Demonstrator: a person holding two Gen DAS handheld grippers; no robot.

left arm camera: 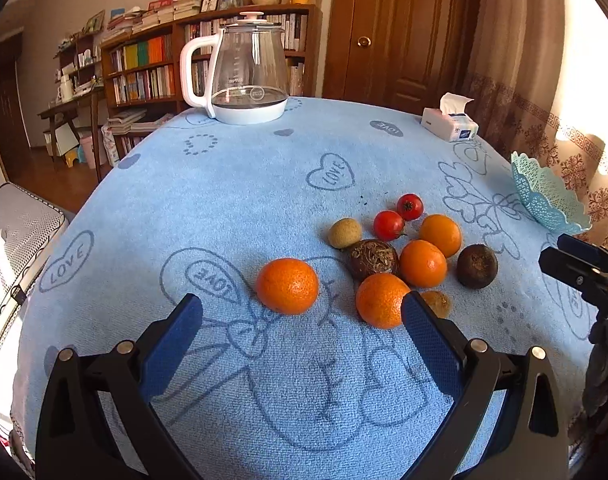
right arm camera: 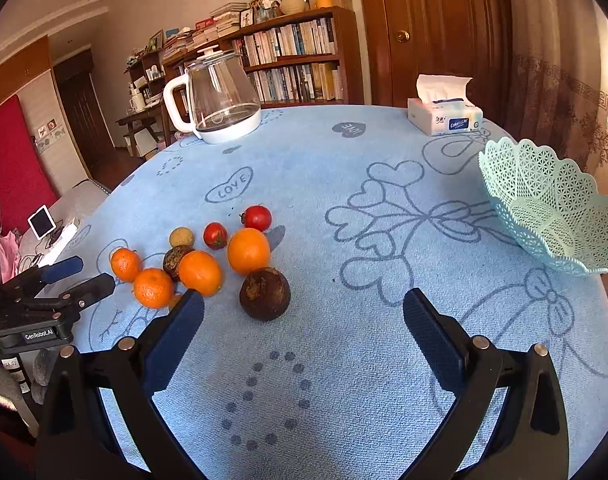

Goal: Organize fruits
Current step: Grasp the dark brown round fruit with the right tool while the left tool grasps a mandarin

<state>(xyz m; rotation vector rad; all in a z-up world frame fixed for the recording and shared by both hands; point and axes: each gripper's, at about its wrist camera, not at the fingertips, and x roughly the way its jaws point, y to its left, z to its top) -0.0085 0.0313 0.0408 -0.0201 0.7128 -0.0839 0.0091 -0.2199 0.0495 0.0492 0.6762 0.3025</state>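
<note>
On the blue surface (right arm camera: 344, 360): fruits loose, basket (right arm camera: 552, 216) empty, far right.
Right tongs (right arm camera: 304, 312): apart, dark round fruit (right arm camera: 265, 294) just ahead-left, nearest.
Left tongs (left arm camera: 301, 316): apart, lone orange (left arm camera: 287, 286) just ahead.

Each gripper, the left gripper (left arm camera: 301, 316) and the right gripper (right arm camera: 304, 312), has two black angled arms ending in flat fingers (left arm camera: 175, 344) faced with dark blue textured pads. Round silver screws (left arm camera: 125, 347) mark the linkage joints. In the right wrist view, the left unit's black body carries a white "GenRobot.AI" label (right arm camera: 39, 336).
</note>
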